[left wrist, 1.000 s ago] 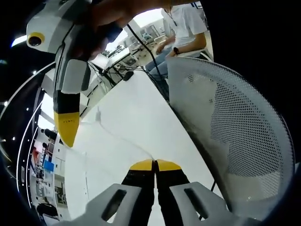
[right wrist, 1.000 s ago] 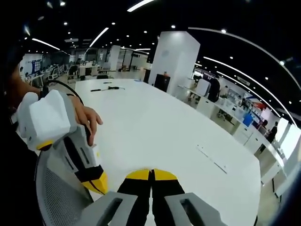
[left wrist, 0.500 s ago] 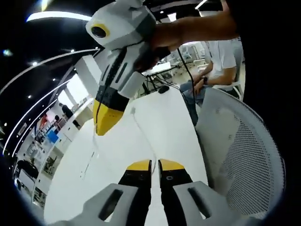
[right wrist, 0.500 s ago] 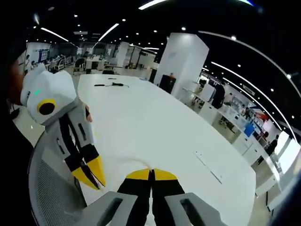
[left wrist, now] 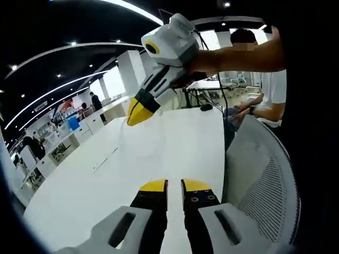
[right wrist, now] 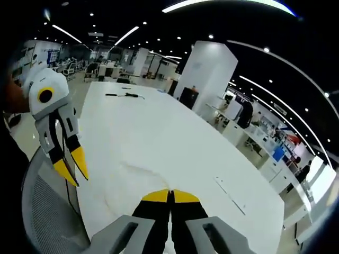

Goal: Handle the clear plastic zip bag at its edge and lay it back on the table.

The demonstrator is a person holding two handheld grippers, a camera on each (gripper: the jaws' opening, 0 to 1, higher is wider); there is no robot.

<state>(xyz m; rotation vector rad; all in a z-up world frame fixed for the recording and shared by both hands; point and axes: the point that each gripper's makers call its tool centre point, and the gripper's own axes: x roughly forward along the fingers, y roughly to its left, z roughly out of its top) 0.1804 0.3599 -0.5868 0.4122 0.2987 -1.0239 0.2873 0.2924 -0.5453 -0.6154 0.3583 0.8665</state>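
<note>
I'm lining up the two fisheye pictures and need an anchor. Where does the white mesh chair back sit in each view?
Left gripper view: the mesh chair back takes the lower right, just right of the left tool rising from the bottom.
Right gripper view: the mesh chair back sits at the lower left, under the left tool coming in from the left.
Shared landmark: the white table, which the chair borders in both.
</note>
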